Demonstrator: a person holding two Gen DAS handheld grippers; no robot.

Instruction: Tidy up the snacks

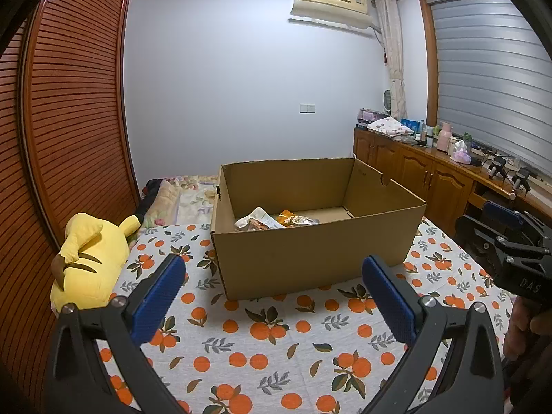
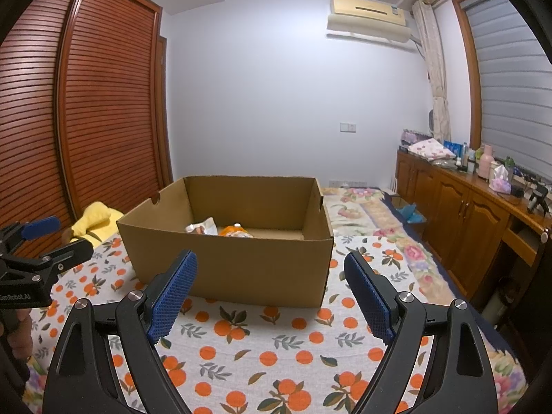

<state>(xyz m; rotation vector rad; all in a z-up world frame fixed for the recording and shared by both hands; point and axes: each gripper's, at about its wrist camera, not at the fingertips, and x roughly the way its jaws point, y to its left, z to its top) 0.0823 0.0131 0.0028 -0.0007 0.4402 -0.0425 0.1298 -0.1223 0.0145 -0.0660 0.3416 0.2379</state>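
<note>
Surfaces and finishes, as found

Cardboard box: matt brown paperboard. Bedspread: quilted printed cloth. Snack packets: glossy film. My jaws: black matt plastic, blue pads rough-textured.

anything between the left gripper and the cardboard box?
No. Left wrist view: only bare orange-print bedspread between the open left gripper and the cardboard box.

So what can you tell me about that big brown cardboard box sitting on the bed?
The brown cardboard box is a wide, open-topped carton of plain corrugated card with small notches cut in its side rims. It stands upright on the orange-fruit-patterned bedspread. A white snack packet and an orange snack packet lie on its floor. Neither gripper touches it.
</note>
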